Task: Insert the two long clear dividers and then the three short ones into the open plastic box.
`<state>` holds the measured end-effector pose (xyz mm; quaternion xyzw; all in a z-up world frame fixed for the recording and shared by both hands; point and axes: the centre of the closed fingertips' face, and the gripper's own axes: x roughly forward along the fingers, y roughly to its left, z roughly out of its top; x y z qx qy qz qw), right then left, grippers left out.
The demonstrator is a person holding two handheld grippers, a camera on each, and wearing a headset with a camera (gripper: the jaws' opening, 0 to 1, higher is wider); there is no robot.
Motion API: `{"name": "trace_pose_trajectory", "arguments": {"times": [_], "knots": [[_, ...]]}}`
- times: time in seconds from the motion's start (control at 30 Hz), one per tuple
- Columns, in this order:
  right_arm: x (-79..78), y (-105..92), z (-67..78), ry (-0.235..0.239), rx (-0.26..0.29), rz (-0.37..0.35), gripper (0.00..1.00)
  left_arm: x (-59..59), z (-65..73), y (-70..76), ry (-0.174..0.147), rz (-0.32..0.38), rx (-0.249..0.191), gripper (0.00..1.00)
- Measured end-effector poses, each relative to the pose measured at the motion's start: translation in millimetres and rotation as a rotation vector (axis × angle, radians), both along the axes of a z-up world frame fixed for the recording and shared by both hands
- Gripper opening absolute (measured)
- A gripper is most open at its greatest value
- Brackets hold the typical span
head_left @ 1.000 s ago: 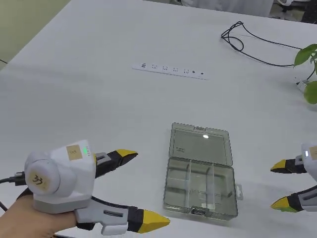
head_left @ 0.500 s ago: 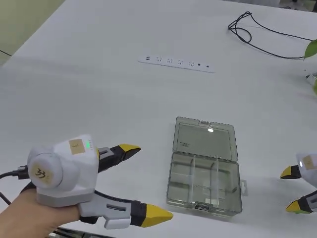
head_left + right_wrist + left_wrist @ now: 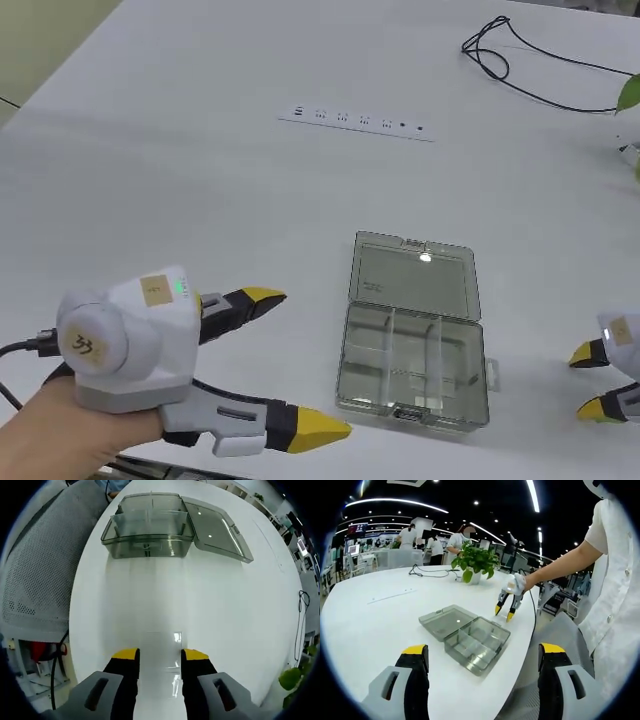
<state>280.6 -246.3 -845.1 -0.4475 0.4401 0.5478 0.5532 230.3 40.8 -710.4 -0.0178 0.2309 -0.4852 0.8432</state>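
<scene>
The open plastic box lies near the table's front edge, its lid folded flat behind it. Clear dividers stand inside its tray, two long ones running front to back. My left gripper hovers left of the box, open wide and empty. In the left gripper view, the box lies ahead of that gripper. My right gripper is right of the box at the picture's edge, open. In its own view the right gripper is low over the table, where faint clear pieces glint. The box is farther ahead.
A white power strip lies at the back and a black cable coils at the far right. A potted plant stands beyond the box. The table's edge and a mesh chair are close to the right gripper.
My right gripper has drawn a little farther from the box and its jaws have narrowed slightly. The left gripper holds its place. The head camera has shifted.
</scene>
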Motion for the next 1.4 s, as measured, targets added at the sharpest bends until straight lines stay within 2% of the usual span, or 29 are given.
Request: {"name": "trace_pose_trajectory", "arguments": {"times": [0.4, 0.57, 0.7, 0.87, 1.13, 1.4], "knots": [[0.5, -1.1, -1.6, -0.001, -0.019, 0.000, 0.33, -1.7, 0.2, -0.4, -0.003, -0.008, -0.001, 0.92], [-2.1, 1.8, 0.1, -0.007, -0.007, -0.014, 0.33, -3.2, 3.3, 0.5, -0.011, -0.012, -0.002, 0.92], [1.8, 1.2, 2.5, -0.024, 0.006, -0.025, 0.33, -3.4, 5.5, 0.9, -0.017, -0.011, -0.003, 0.92], [7.4, 6.9, 18.1, -0.068, 0.047, -0.060, 0.33, -3.7, 10.1, -0.8, -0.028, -0.018, -0.006, 0.92], [14.5, 28.0, 49.3, -0.138, 0.147, -0.134, 0.33, -1.2, 19.1, -5.4, -0.043, -0.036, -0.014, 0.92], [13.8, 51.1, 86.7, -0.206, 0.223, -0.178, 0.33, 6.6, 36.9, -10.9, -0.051, -0.025, -0.056, 0.90]]}}
